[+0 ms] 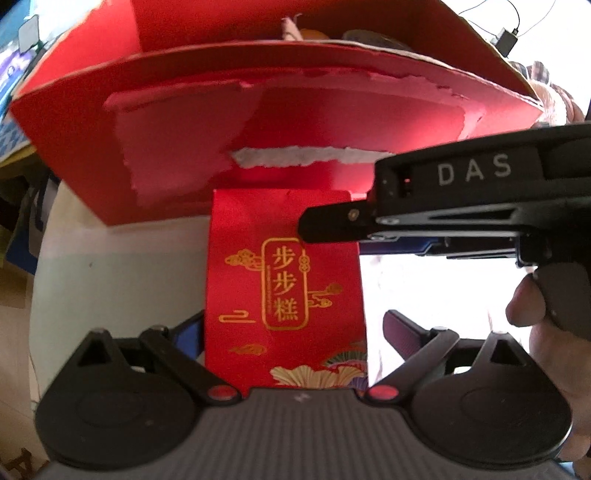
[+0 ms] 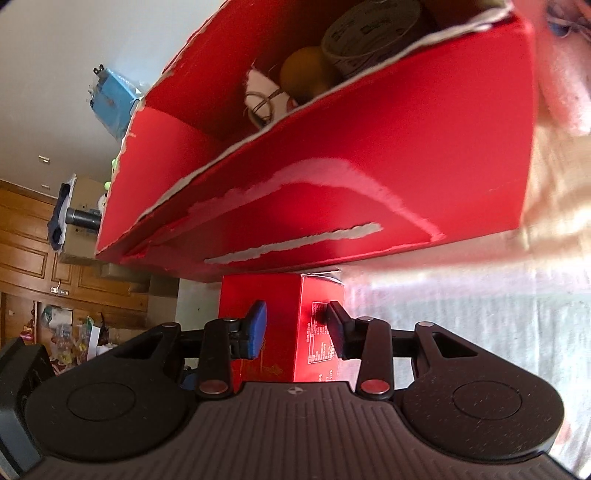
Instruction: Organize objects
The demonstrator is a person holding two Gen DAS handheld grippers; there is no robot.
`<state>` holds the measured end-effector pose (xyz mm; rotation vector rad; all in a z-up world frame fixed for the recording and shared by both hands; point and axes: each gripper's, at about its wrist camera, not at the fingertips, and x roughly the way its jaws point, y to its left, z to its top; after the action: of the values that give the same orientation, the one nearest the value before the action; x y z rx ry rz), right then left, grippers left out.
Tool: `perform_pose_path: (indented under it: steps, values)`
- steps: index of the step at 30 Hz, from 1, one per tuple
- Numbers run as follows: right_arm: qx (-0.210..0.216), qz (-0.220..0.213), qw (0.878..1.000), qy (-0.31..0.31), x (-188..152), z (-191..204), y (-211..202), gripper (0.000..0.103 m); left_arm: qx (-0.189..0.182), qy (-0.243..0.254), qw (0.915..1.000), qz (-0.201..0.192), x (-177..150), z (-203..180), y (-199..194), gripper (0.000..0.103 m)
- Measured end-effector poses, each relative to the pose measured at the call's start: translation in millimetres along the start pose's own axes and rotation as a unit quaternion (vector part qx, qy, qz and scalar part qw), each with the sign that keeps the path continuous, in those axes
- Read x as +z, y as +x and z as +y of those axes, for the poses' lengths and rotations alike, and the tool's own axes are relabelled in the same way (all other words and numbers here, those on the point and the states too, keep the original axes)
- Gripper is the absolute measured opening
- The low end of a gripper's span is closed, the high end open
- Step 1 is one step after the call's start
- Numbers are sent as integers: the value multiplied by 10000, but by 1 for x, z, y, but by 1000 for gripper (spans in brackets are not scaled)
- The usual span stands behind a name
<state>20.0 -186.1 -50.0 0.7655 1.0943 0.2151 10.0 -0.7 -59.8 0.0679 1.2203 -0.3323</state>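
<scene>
The small glossy red carton with gold lettering (image 1: 284,288) stands on the pale tabletop (image 1: 110,280), just in front of the large open red cardboard box with torn paper edges (image 1: 258,122). The right gripper (image 2: 295,325) pinches the carton by two faces – blue-padded fingers (image 2: 258,325) pressed on it. The left gripper (image 1: 291,328) sits wide, straddling the carton without gripping. Best lift straight up, clear the box's front wall, then lower inside – beside the tape roll (image 2: 369,33).

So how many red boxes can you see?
2. The small red box sits between the left gripper's fingers; the big torn red box stands right behind it. More may be hidden.
</scene>
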Motion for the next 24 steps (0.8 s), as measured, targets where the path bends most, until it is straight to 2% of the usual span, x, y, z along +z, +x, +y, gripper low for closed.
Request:
perform_pose_path:
  steps: [3,10,24]
  values:
    - [22,35,10000,-12,0,-4,-1,45,28,44,10000,37,3,-6,3,95]
    - [26,131,9998,-120,2,-4,-1,47,210,159,9996,138,8,-16,11,94]
    - [0,237,9995,-195,8,-5,4,50,239,198,9993,213,2,-22,5,93]
